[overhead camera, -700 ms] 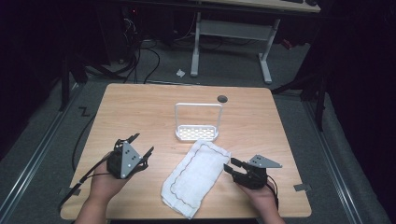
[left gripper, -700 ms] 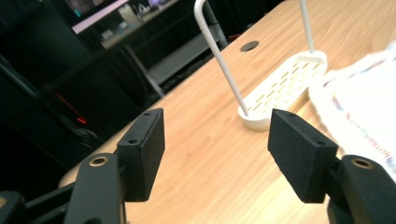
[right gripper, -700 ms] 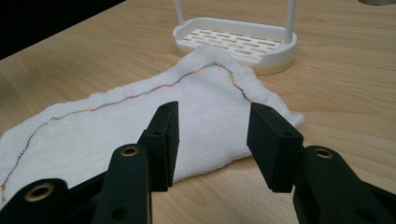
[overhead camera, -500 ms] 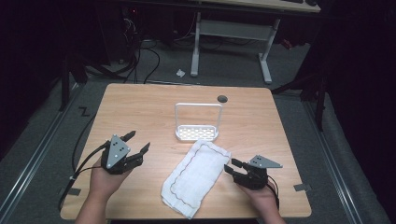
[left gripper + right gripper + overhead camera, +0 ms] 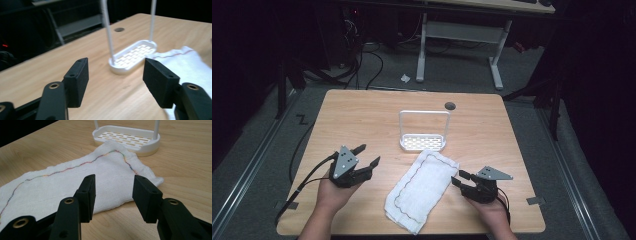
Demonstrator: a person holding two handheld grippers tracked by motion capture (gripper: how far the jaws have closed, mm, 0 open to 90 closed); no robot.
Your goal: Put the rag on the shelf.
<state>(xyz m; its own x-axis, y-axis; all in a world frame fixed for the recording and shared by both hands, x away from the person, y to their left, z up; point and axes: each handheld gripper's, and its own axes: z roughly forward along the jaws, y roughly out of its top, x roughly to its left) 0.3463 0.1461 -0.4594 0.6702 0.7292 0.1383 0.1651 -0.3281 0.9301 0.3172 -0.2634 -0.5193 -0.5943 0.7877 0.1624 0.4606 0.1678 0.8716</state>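
Observation:
A white cloth [image 5: 422,189] with a coloured stitched border lies flat on the wooden table [image 5: 362,115], between both hands. Its far end touches a white slotted rack [image 5: 423,142] with a tall wire frame. My left gripper [image 5: 368,156] hovers open to the left of the cloth, jaws empty and aimed toward the rack [image 5: 132,56]. My right gripper [image 5: 458,177] is open at the cloth's right edge. In the right gripper view its jaws stand apart just above the cloth [image 5: 75,180], with nothing between them.
A round cable hole [image 5: 450,105] sits in the table near the far edge. Beyond the table stand a white desk frame [image 5: 459,35] and cables on the dark floor. Cords trail from both grippers off the table's near side.
My left gripper has moved left and slightly away from the cloth, its jaws now pointing toward the rack. The right gripper and the cloth have stayed in place.

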